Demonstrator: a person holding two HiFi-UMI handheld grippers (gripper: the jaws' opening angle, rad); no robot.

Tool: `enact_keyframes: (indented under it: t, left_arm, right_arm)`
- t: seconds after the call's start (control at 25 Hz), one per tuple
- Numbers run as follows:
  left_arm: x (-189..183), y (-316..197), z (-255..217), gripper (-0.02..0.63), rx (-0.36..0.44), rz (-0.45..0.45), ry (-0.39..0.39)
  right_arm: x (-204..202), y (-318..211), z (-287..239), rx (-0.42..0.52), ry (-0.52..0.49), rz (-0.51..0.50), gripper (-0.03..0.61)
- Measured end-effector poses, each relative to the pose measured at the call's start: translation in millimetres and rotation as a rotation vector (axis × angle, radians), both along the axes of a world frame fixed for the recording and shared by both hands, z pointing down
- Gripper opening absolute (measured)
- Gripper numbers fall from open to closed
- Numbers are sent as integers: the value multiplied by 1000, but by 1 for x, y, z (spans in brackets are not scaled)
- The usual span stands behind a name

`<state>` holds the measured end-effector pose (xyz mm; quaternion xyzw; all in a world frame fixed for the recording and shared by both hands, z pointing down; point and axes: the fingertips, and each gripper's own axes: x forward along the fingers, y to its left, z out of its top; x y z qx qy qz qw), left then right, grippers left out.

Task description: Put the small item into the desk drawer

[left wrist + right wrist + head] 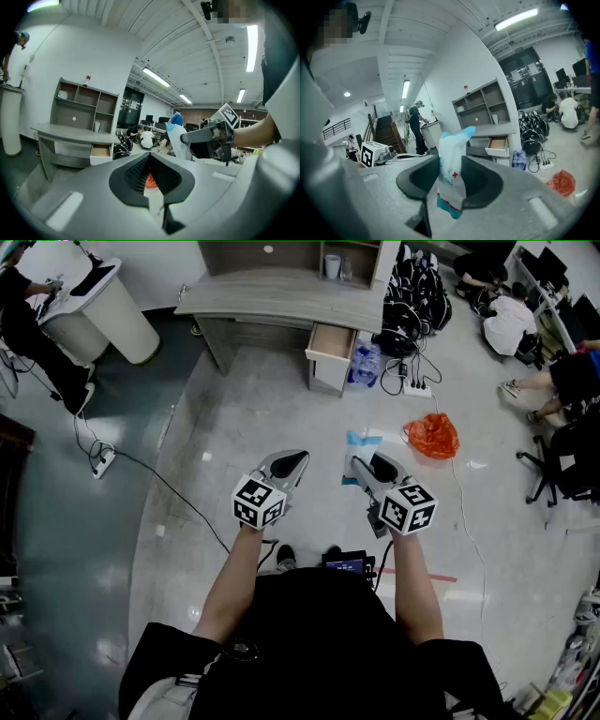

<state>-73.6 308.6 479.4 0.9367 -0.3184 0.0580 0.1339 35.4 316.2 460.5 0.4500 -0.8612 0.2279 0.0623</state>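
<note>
My right claw [368, 465] pinches a small white-and-blue packet [451, 180] upright between its pads, clear of the floor [234, 418]. My left claw [291, 463] has its jaws drawn together with nothing in them. Both hover side by side, well apart from the open desk drawer [330, 341] ahead of me.

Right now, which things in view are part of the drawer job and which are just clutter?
For the job: small packet, clamped in the right gripper; open drawer in the desk.
Just lying about: orange bag, pack of water bottles, power strip and black backpacks, all on the floor.
</note>
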Motion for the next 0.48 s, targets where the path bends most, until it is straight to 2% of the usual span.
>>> enact_keyframes:
  t: [0.48]
  left_arm:
    - [-3, 17, -5, 0, 15, 3, 11]
  right_arm:
    - [-10, 16, -1, -1, 10, 3, 150]
